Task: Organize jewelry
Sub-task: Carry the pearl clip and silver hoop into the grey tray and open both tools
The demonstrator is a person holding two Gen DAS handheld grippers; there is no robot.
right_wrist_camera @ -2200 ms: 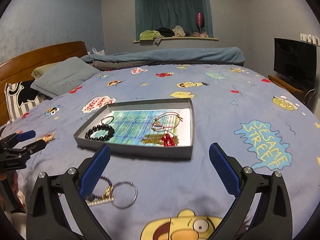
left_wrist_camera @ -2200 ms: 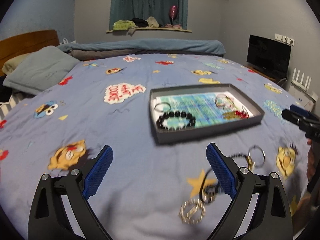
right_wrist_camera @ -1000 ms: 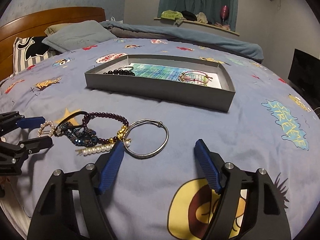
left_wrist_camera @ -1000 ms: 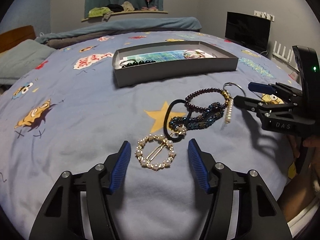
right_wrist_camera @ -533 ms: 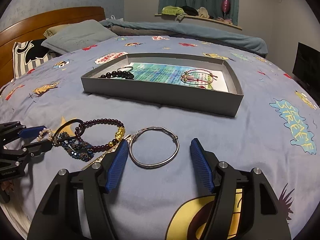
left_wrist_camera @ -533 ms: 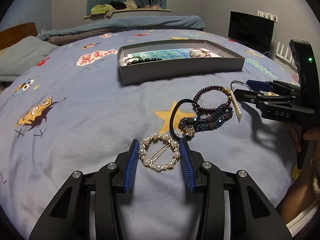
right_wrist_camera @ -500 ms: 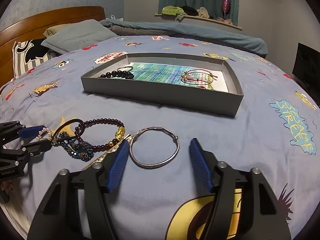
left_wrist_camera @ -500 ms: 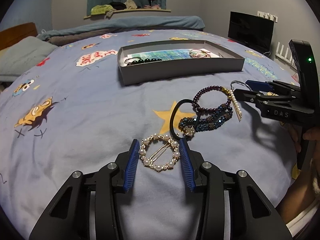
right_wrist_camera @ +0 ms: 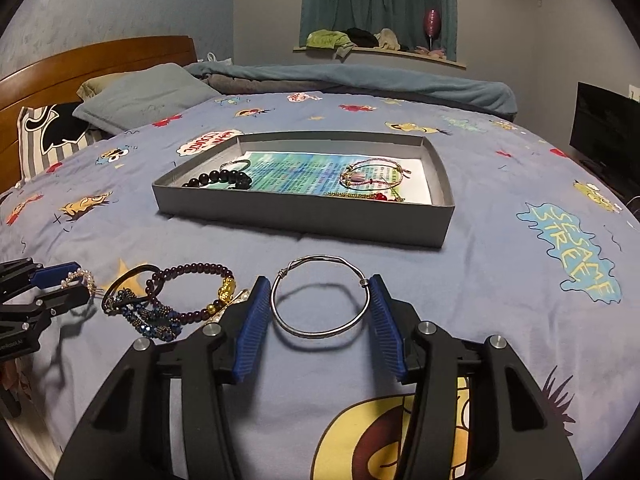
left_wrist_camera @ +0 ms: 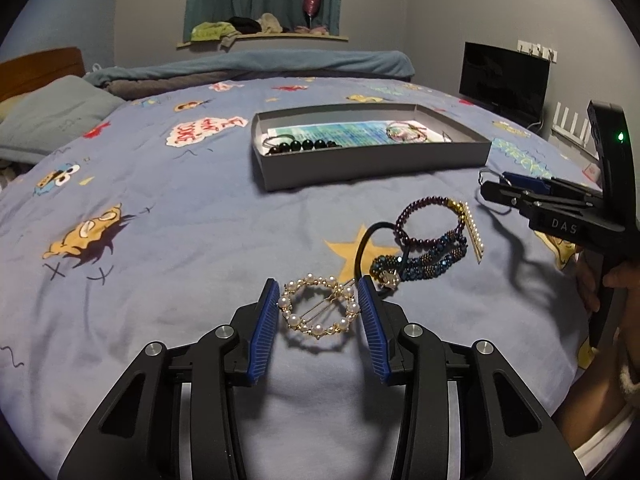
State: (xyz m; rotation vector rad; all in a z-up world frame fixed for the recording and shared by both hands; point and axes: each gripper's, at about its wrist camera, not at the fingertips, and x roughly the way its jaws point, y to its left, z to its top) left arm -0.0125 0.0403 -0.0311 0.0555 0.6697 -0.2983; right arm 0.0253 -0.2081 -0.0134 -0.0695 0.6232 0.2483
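The printed bedspread (left_wrist_camera: 168, 216) carries a grey tray (right_wrist_camera: 304, 212) whose near wall hides part of the black bead bracelet (left_wrist_camera: 300, 145) inside. At 2 o'clock from the left gripper (left_wrist_camera: 319, 312) lies a tangle of bracelets (left_wrist_camera: 428, 240), overlapping and hard to separate. That gripper sits low, pinching the pearl ring clip (left_wrist_camera: 318, 310). The right gripper (right_wrist_camera: 320, 306), also low, pinches the silver bangle (right_wrist_camera: 320, 298), which is lying at 6 o'clock from the tray.
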